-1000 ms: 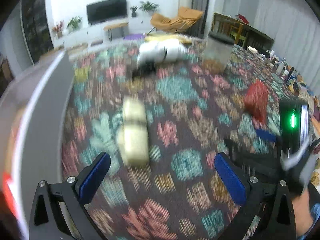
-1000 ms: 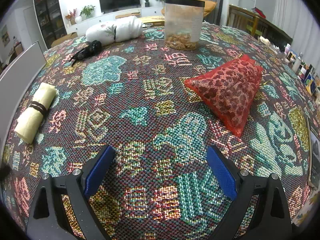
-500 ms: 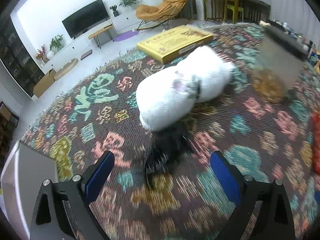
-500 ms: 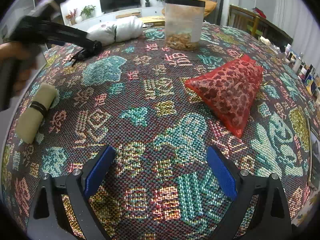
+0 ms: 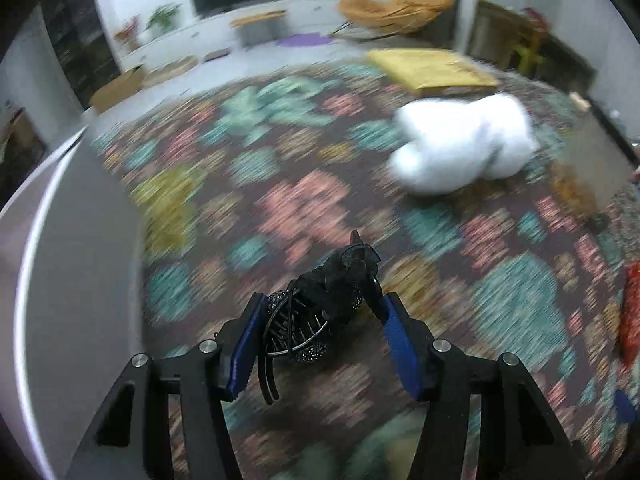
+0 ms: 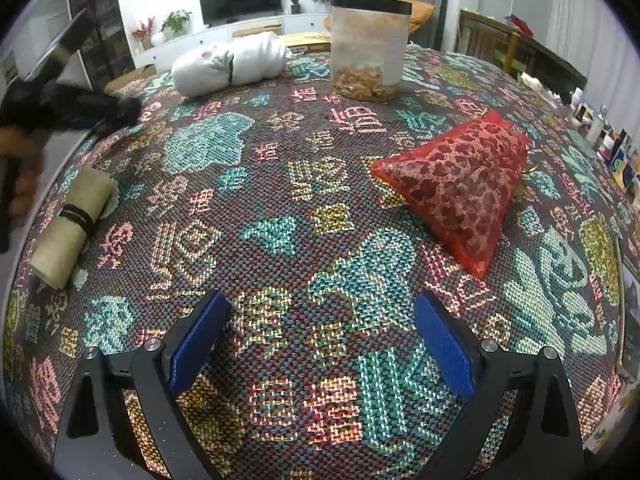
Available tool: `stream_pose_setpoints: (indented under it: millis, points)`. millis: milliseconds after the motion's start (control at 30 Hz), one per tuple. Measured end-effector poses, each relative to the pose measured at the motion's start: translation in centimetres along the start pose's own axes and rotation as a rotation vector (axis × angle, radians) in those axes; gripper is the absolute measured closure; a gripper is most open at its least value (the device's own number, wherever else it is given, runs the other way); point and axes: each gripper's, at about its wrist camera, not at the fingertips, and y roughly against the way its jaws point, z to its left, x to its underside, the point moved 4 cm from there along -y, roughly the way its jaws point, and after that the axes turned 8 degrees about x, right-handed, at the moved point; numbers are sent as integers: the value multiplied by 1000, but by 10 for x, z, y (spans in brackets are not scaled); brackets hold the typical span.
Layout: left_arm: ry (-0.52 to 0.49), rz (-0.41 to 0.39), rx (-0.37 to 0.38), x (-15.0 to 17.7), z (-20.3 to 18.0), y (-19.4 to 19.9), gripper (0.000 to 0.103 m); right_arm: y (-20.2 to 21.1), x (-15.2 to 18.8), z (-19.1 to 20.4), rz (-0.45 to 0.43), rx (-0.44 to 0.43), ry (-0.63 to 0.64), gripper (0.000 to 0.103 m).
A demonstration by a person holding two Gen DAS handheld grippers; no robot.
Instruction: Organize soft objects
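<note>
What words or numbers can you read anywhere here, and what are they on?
No text reads clearly.
Tablecloth: woven Chinese-style characters, too stylised to read for sure.
Jar: pale label, nothing legible.
Yellow box: print too blurred to read.

Left wrist view: your tablecloth (image 5: 304, 208) smears into streaks, pattern unreadable. White bundle (image 5: 460, 148) blurred, no detail. Jar (image 5: 596, 168) at right a faint ghost. Red bag (image 5: 631, 312) cut off by the edge. Right wrist view: your left gripper (image 6: 116, 114) blurred; cannot tell what it grips there.
</note>
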Motion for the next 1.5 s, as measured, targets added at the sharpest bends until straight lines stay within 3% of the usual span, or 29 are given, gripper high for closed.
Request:
stream_pose_setpoints:
  millis: [67,167,233,300,367,533,667,800,833,867,900,933,1033,1133,1233,1333,1400,1500]
  points:
    - [9,52,-64,10,12,0,44,0,0,0,0,-1,0,7]
    - [50,63,-23,12,17,12,41,0,0,0,0,-2,1,7]
    - [48,23,-2,6,13,27,33,-1,-2,1,0,-2,1,7]
    - [13,-39,-8,-7,2,42,12,-1,-1,1,0,-2,1,7]
    - [-62,-86,-15,-22,-17,53,3,0,-1,1,0,-2,1,7]
    - [-169,-121,28,-66,-60,45,3,0,-1,0,0,-2,1,7]
    - [-177,-92,62,-103,-86,6,3,0,-1,0,0,-3,1,7]
    - [-132,-78,33,-122,-95,-37,3,0,-1,1,0,-3,1,6]
    - [-113,-65,35,-124,-96,-46,4,0,-1,1,0,-4,1,6]
    - [-90,-72,90,-123,-97,-50,20,0,-1,1,0,-3,1,6]
    - [-75,-86,154,-120,-99,-47,52,0,-1,1,0,-3,0,6]
    - [-62,-87,172,-118,-100,-44,53,0,-1,1,0,-3,0,6]
    - [-96,-65,212,-104,-112,-25,67,0,-1,0,0,-4,-1,6]
    - [-19,-22,310,-64,-120,7,68,2,-4,-4,2,-47,-37,7]
    - [-70,15,397,-17,-149,37,68,8,-7,-32,-18,-153,-209,8]
    - [-113,20,467,39,-174,74,67,13,-2,-67,-27,-154,-388,8]
    - [-81,-5,468,65,-171,93,66,14,3,-81,-23,-184,-478,8]
    - [-46,-74,388,102,-149,119,66,22,2,-79,-46,-213,-492,8]
